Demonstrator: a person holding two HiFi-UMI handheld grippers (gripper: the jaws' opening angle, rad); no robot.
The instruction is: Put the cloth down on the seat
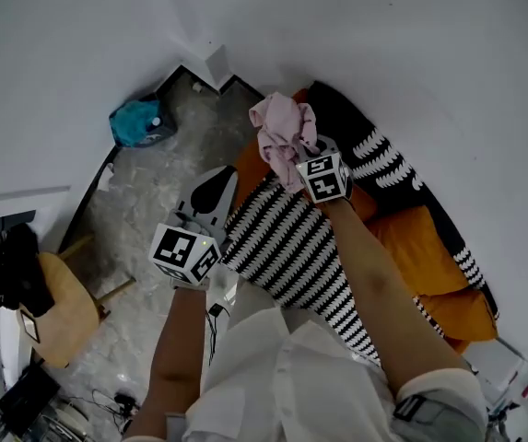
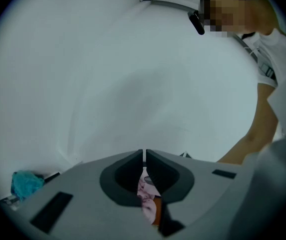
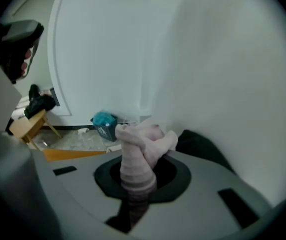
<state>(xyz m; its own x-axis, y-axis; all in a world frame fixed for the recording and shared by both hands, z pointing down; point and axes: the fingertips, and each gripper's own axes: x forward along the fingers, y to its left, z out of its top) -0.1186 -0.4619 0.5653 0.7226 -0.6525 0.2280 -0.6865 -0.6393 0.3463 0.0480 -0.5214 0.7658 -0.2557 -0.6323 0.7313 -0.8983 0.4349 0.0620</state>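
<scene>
- cloth [image 1: 284, 136]: pink wad, long axis along right tongs [image 3: 135, 185], clenched in them, free end forward, above seat [image 1: 287, 242].
- left tongs [image 2: 144, 156]: closed, empty, at seat's edge.

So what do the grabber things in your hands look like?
The left gripper and right gripper are both smooth grey shells with dark pads inside the jaws. Each carries a white cube printed with black square markers. The person wears a white shirt with rolled-up sleeves.
</scene>
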